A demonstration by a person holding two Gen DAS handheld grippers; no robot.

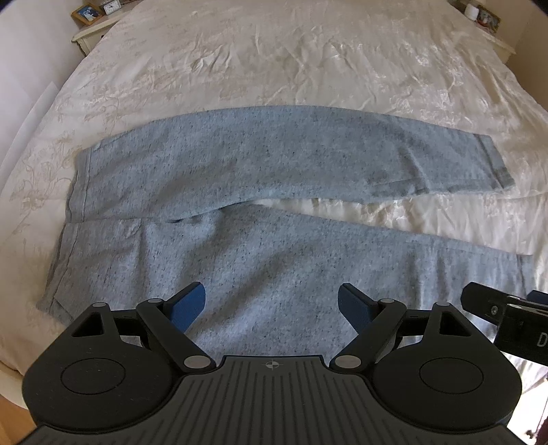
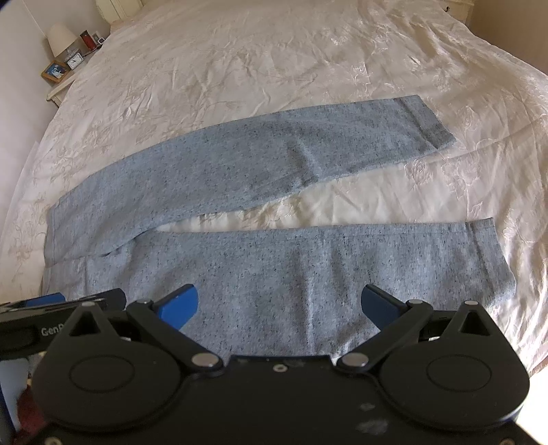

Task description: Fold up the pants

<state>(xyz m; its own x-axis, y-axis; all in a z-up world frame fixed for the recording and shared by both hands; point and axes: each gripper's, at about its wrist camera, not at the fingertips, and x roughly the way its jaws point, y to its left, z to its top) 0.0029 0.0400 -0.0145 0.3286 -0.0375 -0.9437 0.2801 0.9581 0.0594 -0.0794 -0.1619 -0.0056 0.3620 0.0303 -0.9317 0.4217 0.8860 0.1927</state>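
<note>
Grey-blue speckled pants [image 1: 239, 164] [image 2: 274, 267] lie flat on the bed, waistband to the left, both legs stretching right in a narrow V. My left gripper [image 1: 271, 303] hovers over the near leg close to the seat, open, nothing between its blue pads. My right gripper [image 2: 279, 304] hovers over the middle of the near leg, open and empty too. Each gripper shows at the edge of the other's view: the right one [image 1: 507, 318], the left one [image 2: 61, 304]. The far leg's cuff [image 2: 428, 119] and the near leg's cuff [image 2: 486, 253] lie flat.
The bed has a cream floral cover [image 1: 274, 61] [image 2: 274, 51]. A bedside table [image 1: 92, 30] with a photo frame and clock stands at the far left, another [image 1: 486, 24] at the far right. A lamp [image 2: 61, 37] stands by the left one.
</note>
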